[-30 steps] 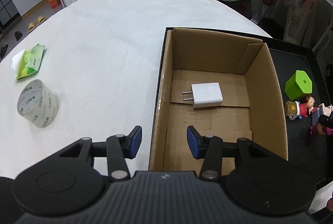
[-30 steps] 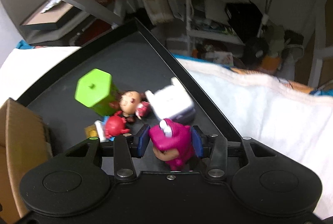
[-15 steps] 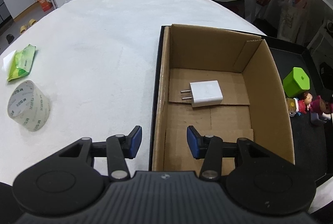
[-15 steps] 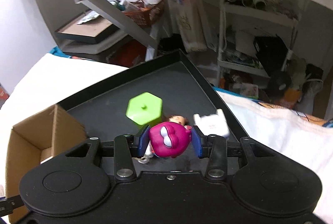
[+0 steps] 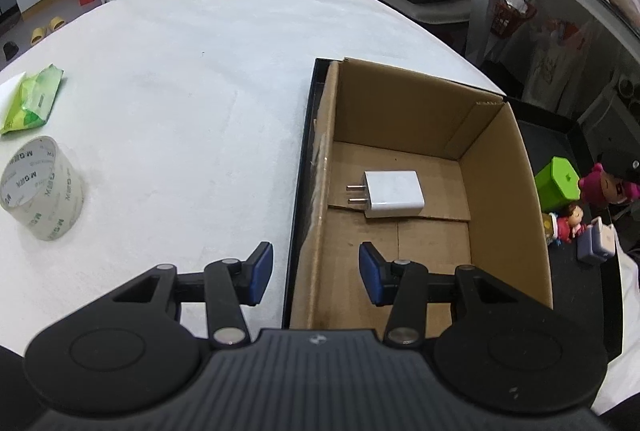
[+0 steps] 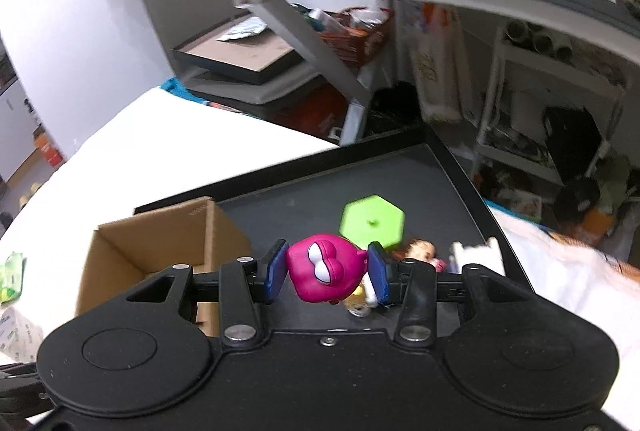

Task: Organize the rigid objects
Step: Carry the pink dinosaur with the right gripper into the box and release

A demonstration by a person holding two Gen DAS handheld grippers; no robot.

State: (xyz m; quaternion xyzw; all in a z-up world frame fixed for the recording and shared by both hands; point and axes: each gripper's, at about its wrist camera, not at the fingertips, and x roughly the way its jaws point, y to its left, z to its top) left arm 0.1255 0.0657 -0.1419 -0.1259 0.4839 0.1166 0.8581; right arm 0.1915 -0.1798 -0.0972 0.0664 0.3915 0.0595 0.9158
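Magenta figurine (image 6: 324,269), white-eyed, rounded.

Magenta figurine (image 6: 324,273) with white eyes; blue pads (image 6: 276,271); lime-green hexagonal block (image 6: 372,221); brown cardboard box (image 5: 500,191); white charger (image 5: 394,193); black tray (image 6: 304,191); white worktop (image 5: 192,79); clear tape roll (image 5: 42,187), grey print.

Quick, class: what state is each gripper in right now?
Left gripper: open, holding nothing.
Right gripper: shut on the magenta toy figure.

Two close, downward-tilted wrist views, both over the cardboard box (image 5: 420,191) and black tray (image 6: 304,191).
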